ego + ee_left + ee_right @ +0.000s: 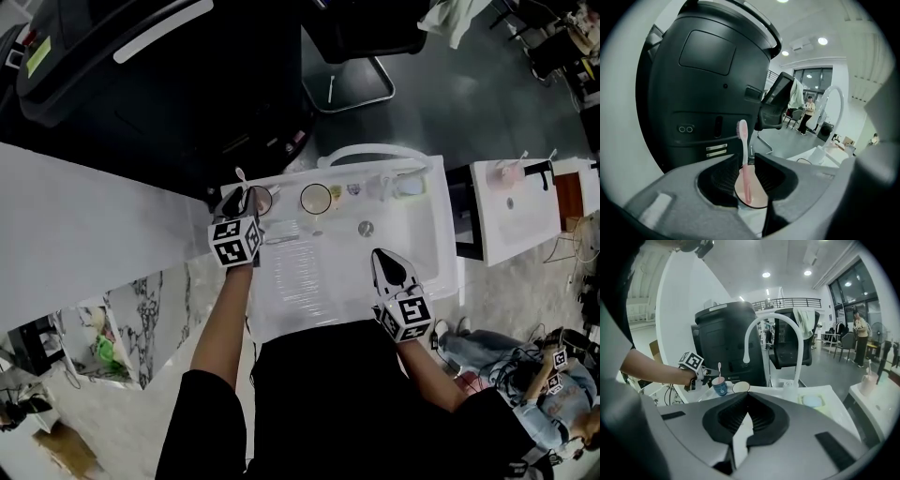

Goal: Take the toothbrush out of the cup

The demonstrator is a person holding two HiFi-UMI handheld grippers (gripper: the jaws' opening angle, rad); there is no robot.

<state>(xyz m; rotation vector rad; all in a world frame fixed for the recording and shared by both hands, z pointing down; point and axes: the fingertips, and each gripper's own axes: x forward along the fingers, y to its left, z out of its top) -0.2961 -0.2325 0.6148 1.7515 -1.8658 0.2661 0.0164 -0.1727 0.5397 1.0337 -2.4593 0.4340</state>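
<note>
Head view first: where's the toothbrush point(241, 175), and which way does it point? (tapwatcher)

It's in the cup point(261, 201), at the back left corner of the white sink point(417, 248). From above you only get the brush head poking out past the left gripper point(244, 197), so the long axis is basically aimed up at the camera. A second cup point(316, 198) stands just beside it on the right, then comes the arched faucet point(375, 148). The right gripper point(379, 255) hangs over the basin near the drain point(366, 228), well apart from the cups. (rimshot)

Does the left gripper view add anything? (tapwatcher)

Yeah, that's the one that shows the grip. The handle runs nearly vertical, bristle end up, foot down in the cup, top tipped a touch left. Both jaws are pinched onto the handle just above the rim. A big black machine point(708, 84) fills the background. The head view can't show the pinch, since the gripper's own body covers it. (rimshot)

And the right gripper view? (tapwatcher)

Its jaws are clamped together with nothing in them. Looking across the sink, you get the side-on picture: blue cup, pink brush standing straight up, the left gripper reaching in from the left. The faucet arch crosses mid-shot but doesn't cover the cup. (rimshot)
</note>
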